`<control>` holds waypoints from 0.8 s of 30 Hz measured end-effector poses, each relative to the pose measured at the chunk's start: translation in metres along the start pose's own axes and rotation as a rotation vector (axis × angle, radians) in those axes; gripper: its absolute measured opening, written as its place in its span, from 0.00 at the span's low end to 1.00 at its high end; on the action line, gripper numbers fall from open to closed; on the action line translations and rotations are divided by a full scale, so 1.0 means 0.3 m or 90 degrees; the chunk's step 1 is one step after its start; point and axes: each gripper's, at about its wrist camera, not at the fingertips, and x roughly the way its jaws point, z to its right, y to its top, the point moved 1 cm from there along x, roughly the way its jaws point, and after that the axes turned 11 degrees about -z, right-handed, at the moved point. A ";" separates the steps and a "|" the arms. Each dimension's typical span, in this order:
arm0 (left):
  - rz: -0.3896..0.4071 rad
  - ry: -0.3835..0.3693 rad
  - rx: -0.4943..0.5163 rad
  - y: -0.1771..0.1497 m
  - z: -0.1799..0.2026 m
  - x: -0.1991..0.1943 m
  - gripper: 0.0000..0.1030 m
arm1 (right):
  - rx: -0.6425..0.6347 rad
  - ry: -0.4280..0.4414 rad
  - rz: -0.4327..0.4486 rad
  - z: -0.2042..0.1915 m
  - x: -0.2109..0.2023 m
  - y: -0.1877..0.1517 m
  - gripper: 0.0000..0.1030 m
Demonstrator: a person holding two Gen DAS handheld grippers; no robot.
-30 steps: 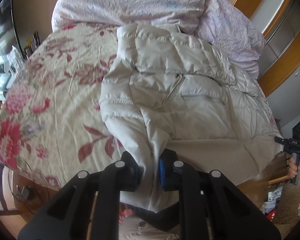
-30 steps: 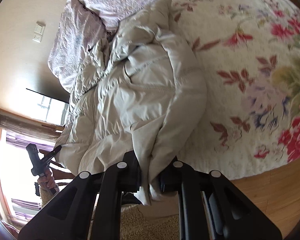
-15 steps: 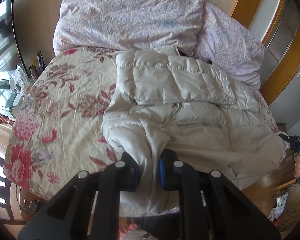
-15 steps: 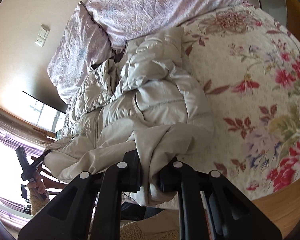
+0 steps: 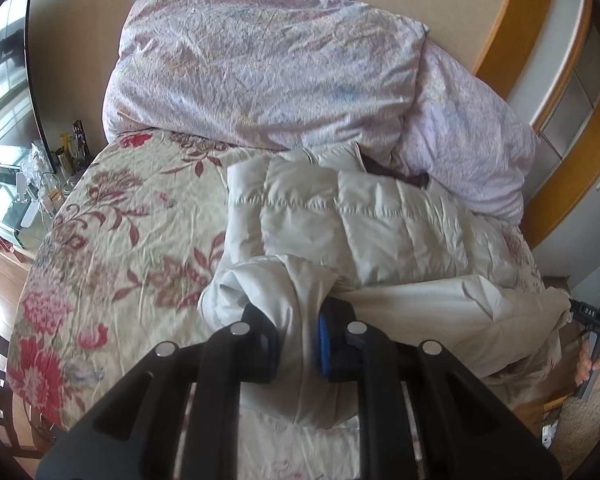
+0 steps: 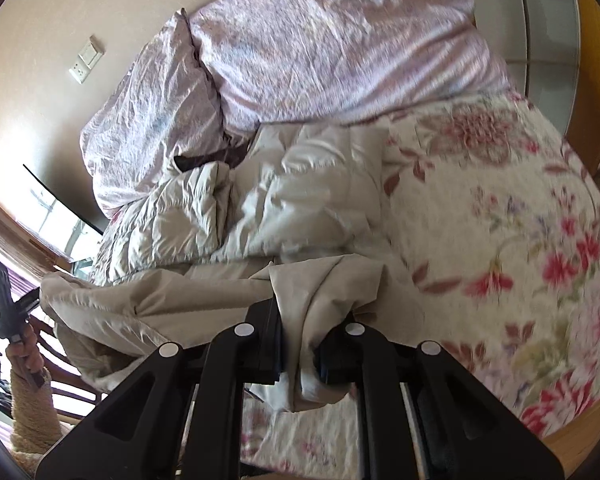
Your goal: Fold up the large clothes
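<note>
A cream quilted puffer jacket point(image 5: 364, 224) lies on the floral bedspread point(image 5: 112, 248), collar toward the pillows. My left gripper point(image 5: 300, 340) is shut on one bottom corner of the jacket, the fabric bunched between its jaws. My right gripper point(image 6: 298, 340) is shut on the other bottom corner of the jacket point(image 6: 300, 208). The hem hangs taut between the two grippers, lifted above the bed and carried over the lower half of the jacket. The right gripper also shows at the right edge of the left wrist view point(image 5: 592, 316).
Two lilac pillows point(image 5: 268, 68) lie against the wall at the head of the bed. A wooden wardrobe point(image 5: 568, 92) stands at the right. A cluttered side table point(image 5: 48, 184) stands at the bed's left. The bed's foot edge is below the grippers.
Both grippers have lifted the hem and moved it forward over the bed toward the pillows. The lower part of the jacket now doubles over its upper part.
</note>
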 end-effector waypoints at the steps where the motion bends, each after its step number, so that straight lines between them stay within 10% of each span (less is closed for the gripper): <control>1: 0.001 0.002 -0.004 0.018 0.002 0.007 0.14 | -0.002 -0.002 0.002 -0.004 0.005 0.017 0.12; 24: 0.038 0.011 -0.101 0.557 -0.046 0.355 0.18 | 0.105 -0.034 0.090 -0.010 0.321 0.590 0.14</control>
